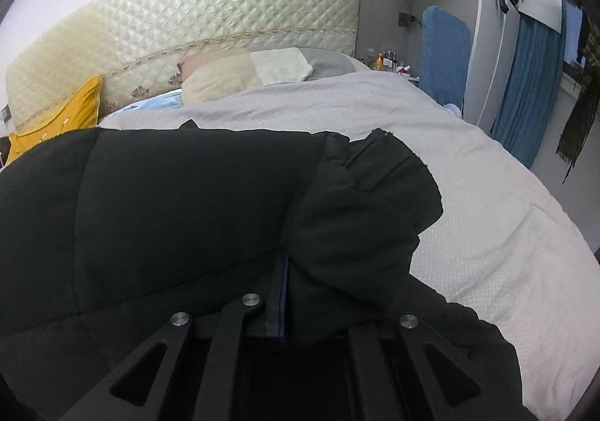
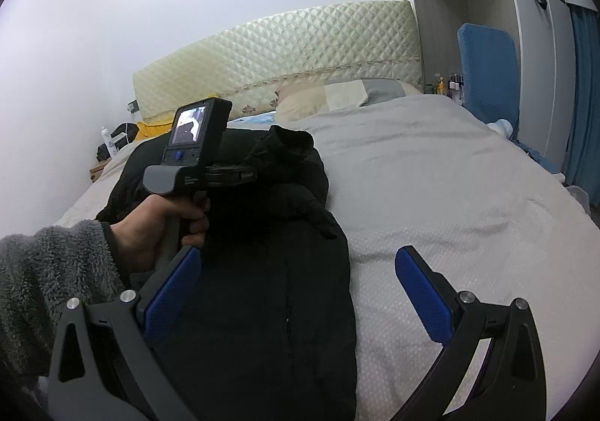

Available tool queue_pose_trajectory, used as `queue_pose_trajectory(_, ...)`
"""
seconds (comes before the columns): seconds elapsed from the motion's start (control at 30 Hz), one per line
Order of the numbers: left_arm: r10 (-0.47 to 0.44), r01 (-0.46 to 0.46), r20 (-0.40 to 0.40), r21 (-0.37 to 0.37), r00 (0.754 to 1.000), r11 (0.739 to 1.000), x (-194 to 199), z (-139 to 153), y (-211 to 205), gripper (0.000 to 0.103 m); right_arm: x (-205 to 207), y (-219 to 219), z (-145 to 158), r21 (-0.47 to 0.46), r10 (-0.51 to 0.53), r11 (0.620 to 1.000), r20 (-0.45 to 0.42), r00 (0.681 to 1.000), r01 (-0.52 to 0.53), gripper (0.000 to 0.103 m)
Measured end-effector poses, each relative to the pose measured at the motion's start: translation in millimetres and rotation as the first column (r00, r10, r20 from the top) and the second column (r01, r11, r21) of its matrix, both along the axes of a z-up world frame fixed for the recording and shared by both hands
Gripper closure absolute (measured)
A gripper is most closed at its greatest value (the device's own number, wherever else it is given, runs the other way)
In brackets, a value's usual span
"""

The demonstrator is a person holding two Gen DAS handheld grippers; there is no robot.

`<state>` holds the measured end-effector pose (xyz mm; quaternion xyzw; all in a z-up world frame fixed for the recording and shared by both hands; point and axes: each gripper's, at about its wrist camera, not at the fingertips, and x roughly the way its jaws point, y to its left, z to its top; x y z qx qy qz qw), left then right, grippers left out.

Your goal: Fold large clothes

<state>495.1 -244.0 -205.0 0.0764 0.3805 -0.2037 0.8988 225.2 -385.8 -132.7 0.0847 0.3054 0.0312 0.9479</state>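
Note:
A large black padded jacket [image 1: 168, 203] lies on the bed's grey-white quilt [image 1: 487, 218]. My left gripper [image 1: 287, 267] is shut on a bunched fold of the jacket's fabric, which drapes over its right finger and hides it. In the right wrist view the jacket [image 2: 262, 289] lies lengthwise on the quilt [image 2: 431, 177], and the left gripper [image 2: 258, 164], held by a hand in a grey fleece sleeve, pinches a raised lump of the jacket near its far end. My right gripper [image 2: 298, 267] is open and empty, hovering above the jacket's near part and its right edge.
A quilted cream headboard [image 1: 210, 15] and pillows [image 1: 240, 75] stand at the bed's far end. A yellow cushion [image 1: 60, 121] lies far left. A blue chair [image 2: 487, 75], a small table with bottles [image 2: 448, 81] and blue curtains [image 1: 525, 90] are to the right.

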Motion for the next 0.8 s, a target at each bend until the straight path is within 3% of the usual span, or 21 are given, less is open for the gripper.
queue_pose_trajectory(0.17,0.036,-0.036,0.013,0.005,0.999,0.999,-10,21,6,0.094,1,0,1,-0.011,-0.006,1.0,0.006,1.0,0.006,0.0)
queue_pose_trajectory(0.27,0.052,-0.052,0.012,0.005,0.999,0.999,-23,31,15,0.07,-4,1,4,-0.023,-0.022,0.999,0.022,1.0,0.023,0.0)
queue_pose_trajectory(0.33,0.055,-0.056,0.039,0.005,0.998,0.998,-37,43,24,0.035,-6,1,6,-0.028,-0.029,0.999,0.03,0.999,0.03,0.0)
queue_pose_trajectory(0.4,0.059,-0.059,0.078,-0.006,0.995,0.998,-57,60,37,0.022,-7,3,8,-0.033,-0.034,0.999,0.032,0.999,0.035,0.0)
queue_pose_trajectory(0.63,0.113,-0.104,0.102,-0.091,0.988,0.99,-98,115,105,0.021,-16,28,24,-0.05,0.031,0.998,0.066,0.997,-0.028,0.0)
queue_pose_trajectory(0.8,0.165,-0.154,0.152,-0.081,0.975,0.985,-99,148,145,0.021,-8,40,42,-0.008,0.064,0.998,0.122,0.99,-0.064,0.0)
